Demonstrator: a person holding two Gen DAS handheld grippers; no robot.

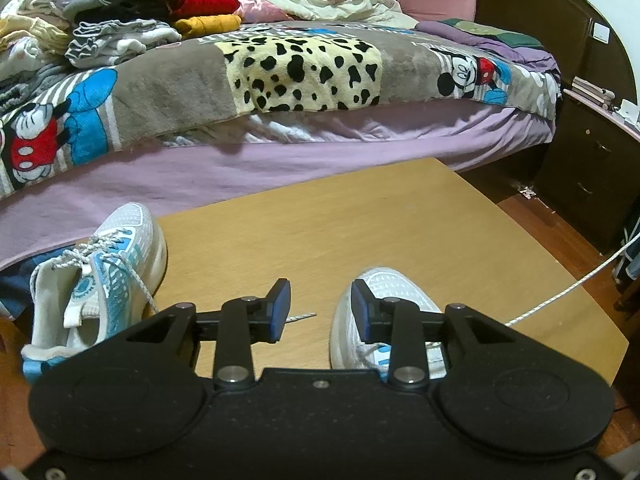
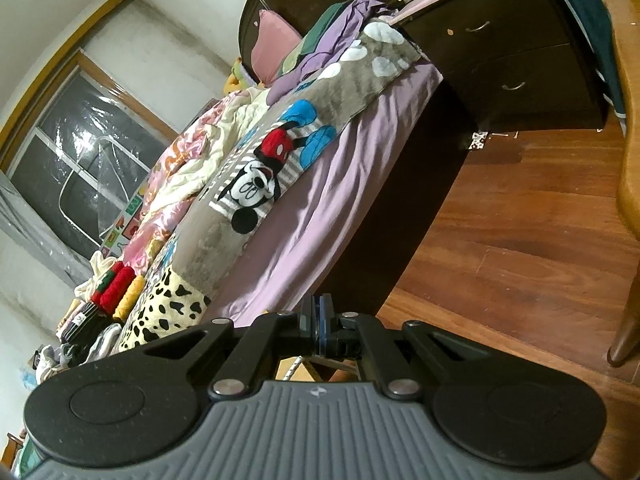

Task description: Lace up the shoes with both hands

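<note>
Two white and light-blue sneakers stand on a wooden table. One sneaker, with loose speckled laces, is at the table's left edge. The other sneaker sits partly behind the right finger of my left gripper, which is open with nothing pinched. A lace tip lies on the table beyond its fingers. A white shoelace runs taut from this sneaker off to the right. My right gripper is shut, pads together, tilted toward the bed, with a strand of the shoelace showing just under its fingers.
A bed with a cartoon blanket and piles of folded clothes runs along the table's far side. A dark nightstand with drawers stands at the right, beside the wooden floor. A wooden chair is at the right edge.
</note>
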